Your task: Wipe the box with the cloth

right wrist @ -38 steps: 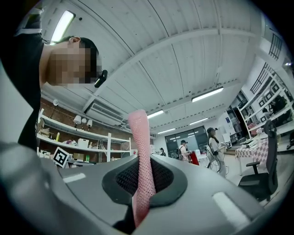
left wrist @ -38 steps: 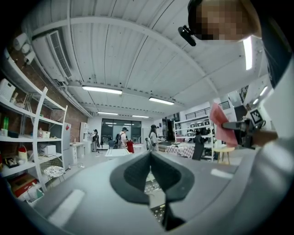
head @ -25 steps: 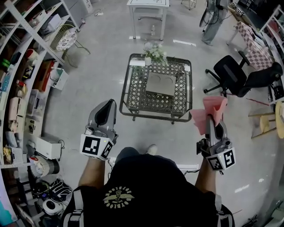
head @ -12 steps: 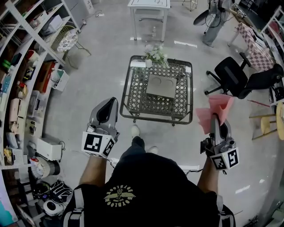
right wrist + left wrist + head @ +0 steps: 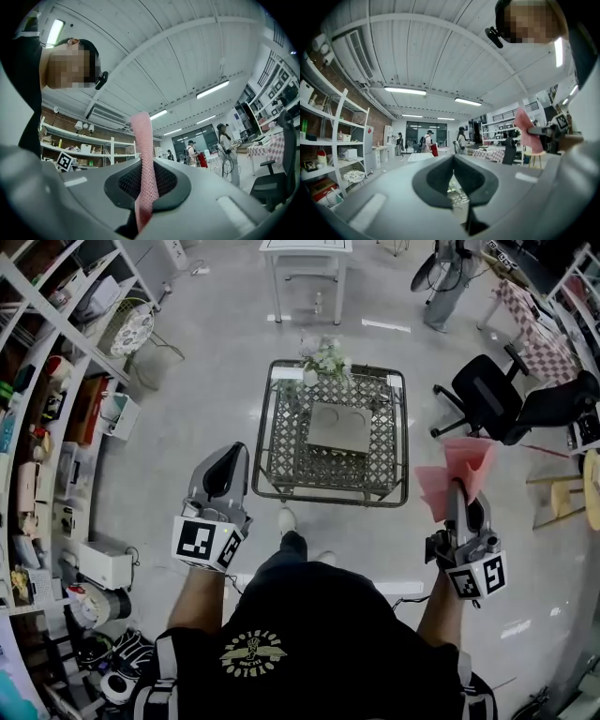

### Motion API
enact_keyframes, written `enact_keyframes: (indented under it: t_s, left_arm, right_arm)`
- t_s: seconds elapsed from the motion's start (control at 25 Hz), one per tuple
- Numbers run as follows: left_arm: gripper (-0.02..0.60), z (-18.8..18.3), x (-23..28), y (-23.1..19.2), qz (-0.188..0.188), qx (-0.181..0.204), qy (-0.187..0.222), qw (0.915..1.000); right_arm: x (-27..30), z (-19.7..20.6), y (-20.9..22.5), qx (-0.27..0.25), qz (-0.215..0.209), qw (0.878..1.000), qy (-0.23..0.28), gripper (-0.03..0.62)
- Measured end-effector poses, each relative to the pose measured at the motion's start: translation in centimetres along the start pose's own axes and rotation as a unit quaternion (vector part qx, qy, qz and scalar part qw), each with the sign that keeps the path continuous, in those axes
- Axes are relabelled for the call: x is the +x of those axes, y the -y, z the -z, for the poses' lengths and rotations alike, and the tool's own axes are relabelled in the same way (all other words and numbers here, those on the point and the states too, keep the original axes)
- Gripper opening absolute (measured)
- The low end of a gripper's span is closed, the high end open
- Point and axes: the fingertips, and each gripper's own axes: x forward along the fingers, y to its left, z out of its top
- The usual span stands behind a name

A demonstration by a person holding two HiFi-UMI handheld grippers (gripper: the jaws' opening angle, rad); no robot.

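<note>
Cloth (image 5: 457, 472), likely soft and limp, sits pinched by a bunched edge in the closed jaws of the right gripper (image 5: 457, 501). The box (image 5: 339, 426) lies well ahead, leftward. The left gripper (image 5: 223, 470) is closed and empty.

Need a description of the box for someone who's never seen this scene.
On the floor ahead stands a lattice-top metal table. The box lies flat near its middle: a plain grey square with two round marks on top, unlike the white flowers at the table's far edge.
</note>
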Motion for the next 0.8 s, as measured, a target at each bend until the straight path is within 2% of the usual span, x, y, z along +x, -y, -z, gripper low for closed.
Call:
enact_keyframes:
  t_s: [0.28, 0.44, 0.6, 0.8]
  left_arm:
    - [0.000, 1.1, 3.1, -3.0, 0.005, -0.007, -0.025, 0.9997]
    - [0.000, 1.8, 4.9, -4.1, 0.012, -0.006, -0.019, 0.9997]
    - [0.000, 2.5, 6.0, -5.8, 0.016, -0.006, -0.040, 0.9990]
    - [0.000, 1.9, 7.8, -8.5, 0.020, -0.009, -0.018, 0.9996]
  right_arm:
    - [3.6, 0.9, 0.9, 0.004, 0.012, 1.000, -0.004, 0.017]
    - [5.2, 2.2, 1.5, 0.010, 0.018, 1.000, -0.008, 0.017]
    - [7.2, 2.8, 1.3, 0.012, 0.022, 1.000, -0.008, 0.017]
    - [10.2, 2.9, 0.7, 0.018, 0.025, 1.000, -0.006, 0.017]
